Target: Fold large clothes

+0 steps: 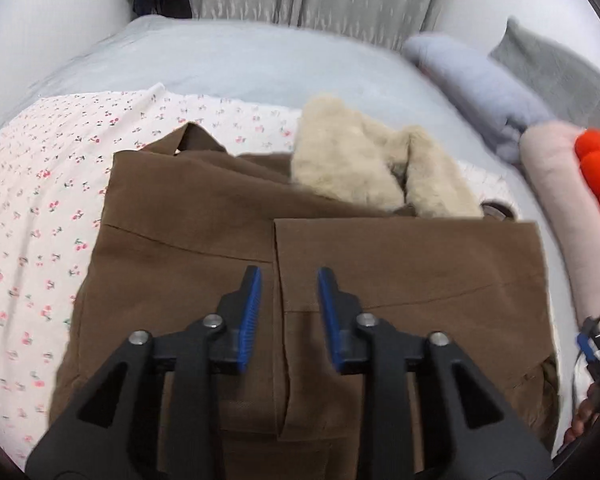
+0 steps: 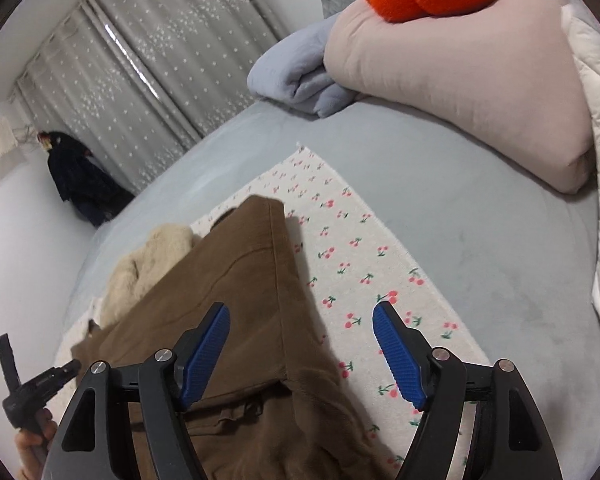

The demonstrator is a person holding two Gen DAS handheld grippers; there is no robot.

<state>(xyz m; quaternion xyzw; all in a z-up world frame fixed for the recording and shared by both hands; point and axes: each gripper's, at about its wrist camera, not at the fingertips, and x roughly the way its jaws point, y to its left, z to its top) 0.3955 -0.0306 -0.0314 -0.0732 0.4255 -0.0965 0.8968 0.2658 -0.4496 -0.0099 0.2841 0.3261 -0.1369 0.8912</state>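
L gripper (image 1: 289, 280) jaws apart, nothing between, above the folded brown coat (image 1: 204, 248); contact w/ fabric unclear. R gripper (image 2: 302, 316) wide open over coat's edge. Coat lies on cherry-print sheet (image 2: 352, 248); fur collar (image 1: 364, 164) beyond, pink pillow (image 2: 460, 80) near.

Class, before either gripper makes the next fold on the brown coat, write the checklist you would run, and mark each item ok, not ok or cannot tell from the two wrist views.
1. Left gripper open and empty: ok, jaws apart above the brown coat.
2. Right gripper open and empty: ok, jaws wide apart, over the coat's edge and the cherry-print cloth.
3. Coat lies on the cloth: ok in what shows; its near end is hidden.
4. Fur collar tucked inside the fold: not ok, it sticks out at the far end.
5. Folded panels lie flat: ok on top; crumpled by the right gripper.
6. Pink pillow apart from the coat: ok.
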